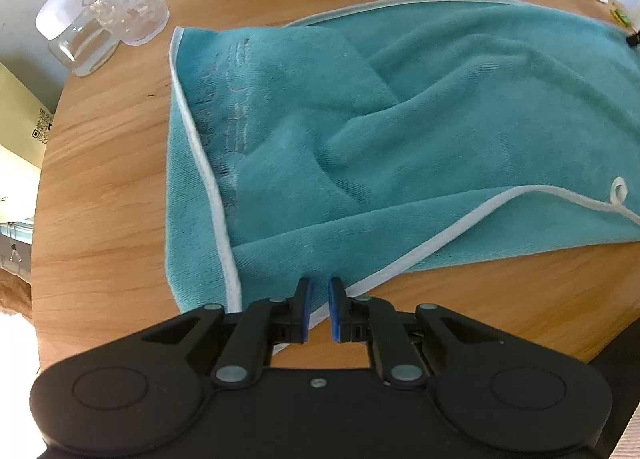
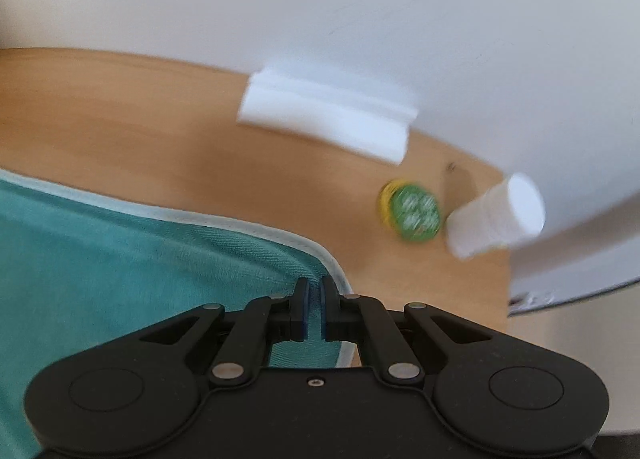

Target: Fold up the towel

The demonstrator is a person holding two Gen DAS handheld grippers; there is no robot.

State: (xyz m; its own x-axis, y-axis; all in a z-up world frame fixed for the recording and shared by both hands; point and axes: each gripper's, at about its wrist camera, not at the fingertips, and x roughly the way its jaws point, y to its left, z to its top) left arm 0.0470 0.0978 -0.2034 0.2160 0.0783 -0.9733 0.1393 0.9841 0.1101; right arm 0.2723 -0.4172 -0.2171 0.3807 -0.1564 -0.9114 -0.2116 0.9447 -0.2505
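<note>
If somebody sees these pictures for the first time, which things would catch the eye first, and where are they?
First the teal towel with white piping, lying rumpled and partly folded over most of the round wooden table. Next, the clear cups and bottles crowded at the table's far left edge. In the right wrist view, a green round lid lies beyond the towel's corner.

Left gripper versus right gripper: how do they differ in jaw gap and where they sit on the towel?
The left gripper shows a narrow gap between its blue pads; the right gripper looks almost closed. The left gripper sits at the towel's near edge, by a folded-over flap; the right gripper sits at a rounded corner. Both are black with blue pads, low over the wooden table.
</note>
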